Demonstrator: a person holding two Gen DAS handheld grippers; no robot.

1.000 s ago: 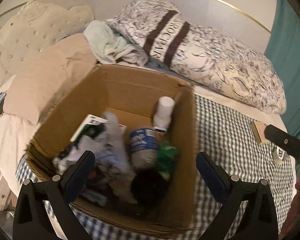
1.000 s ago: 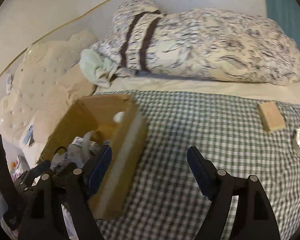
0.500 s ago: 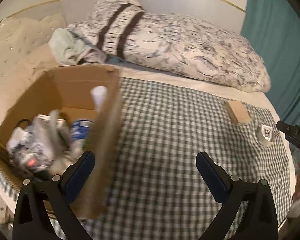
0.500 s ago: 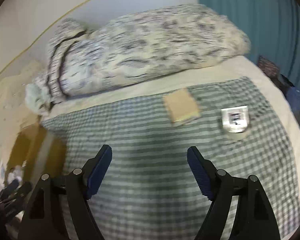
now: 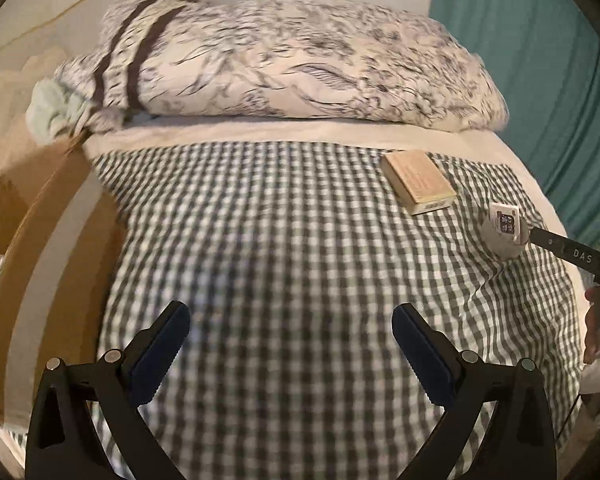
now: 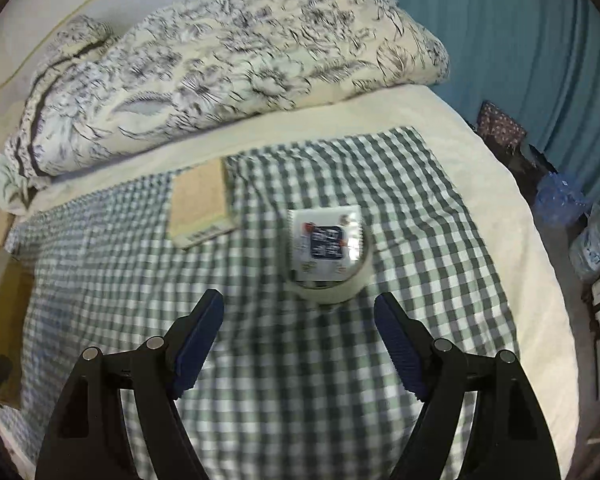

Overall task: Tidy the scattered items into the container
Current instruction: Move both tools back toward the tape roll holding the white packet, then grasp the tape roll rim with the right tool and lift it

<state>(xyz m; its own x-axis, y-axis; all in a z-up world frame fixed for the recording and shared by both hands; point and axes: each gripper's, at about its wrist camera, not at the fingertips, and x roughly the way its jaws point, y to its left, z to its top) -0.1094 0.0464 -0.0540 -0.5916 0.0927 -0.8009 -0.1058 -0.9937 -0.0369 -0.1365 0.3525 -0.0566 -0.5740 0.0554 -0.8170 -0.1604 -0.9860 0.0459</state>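
Note:
A round tape roll with a white labelled packet on top (image 6: 327, 254) lies on the checked cloth just ahead of my right gripper (image 6: 298, 322), whose jaws stand open and empty. Left of it rests a tan flat box (image 6: 198, 204). In the left wrist view the same tan box (image 5: 418, 181) and tape roll (image 5: 504, 235) lie at the far right, with one finger of the right gripper (image 5: 572, 254) beside the roll. My left gripper (image 5: 290, 338) hangs open over bare cloth. The cardboard box (image 5: 40, 236) stands at the left edge.
A patterned pillow (image 5: 292, 64) and a pale green cloth (image 5: 50, 110) lie along the headboard. A teal curtain (image 6: 520, 32) hangs to the right. Bags and plastic packs (image 6: 580, 224) sit on the floor beside the bed's right edge.
Both grippers swung right, away from the cardboard box and over the checked cloth. The right one came close to the tape roll and lower. Both stayed open.

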